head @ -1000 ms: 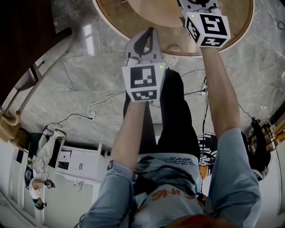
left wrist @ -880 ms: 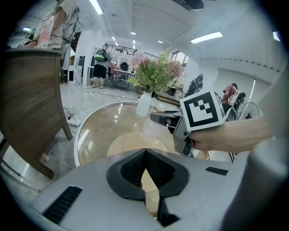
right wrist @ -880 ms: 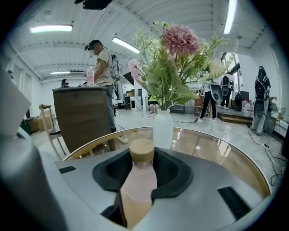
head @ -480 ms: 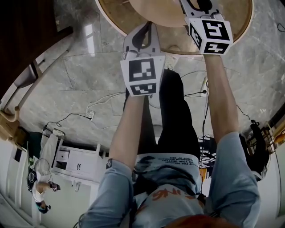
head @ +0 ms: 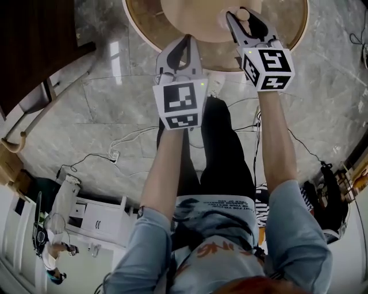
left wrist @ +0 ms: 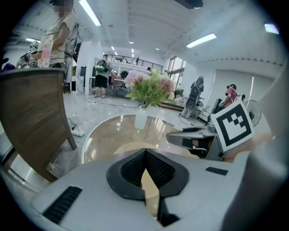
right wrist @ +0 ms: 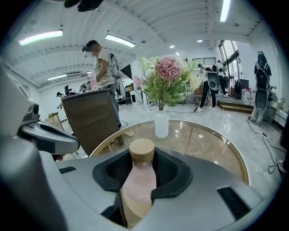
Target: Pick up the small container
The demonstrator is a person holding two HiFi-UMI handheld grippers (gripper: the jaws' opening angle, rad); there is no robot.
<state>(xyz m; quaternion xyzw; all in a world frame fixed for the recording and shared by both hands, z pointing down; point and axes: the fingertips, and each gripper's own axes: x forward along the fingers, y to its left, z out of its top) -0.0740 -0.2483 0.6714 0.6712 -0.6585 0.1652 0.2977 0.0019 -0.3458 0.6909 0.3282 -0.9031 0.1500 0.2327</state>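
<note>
The small container (right wrist: 137,185) is a little bottle of pale pink stuff with a round wooden lid. My right gripper (right wrist: 141,155) is shut on it, and the dark pads press its neck from both sides. In the head view the right gripper (head: 240,20) reaches over the round table (head: 290,34), and the container's lid (head: 244,14) shows between its jaws. My left gripper (head: 185,45) hangs at the table's near edge with its jaws together and nothing in them. In the left gripper view its tips (left wrist: 145,152) meet.
A white vase (right wrist: 161,124) with pink flowers (right wrist: 168,67) stands further back on the glass-topped table. A wooden chair (left wrist: 31,117) is at the table's left side. Cables (head: 132,135) lie on the marble floor. People stand in the background.
In the head view the right gripper has come down from the top edge, so its jaws and the container's lid now show. The left gripper has shifted slightly up.
</note>
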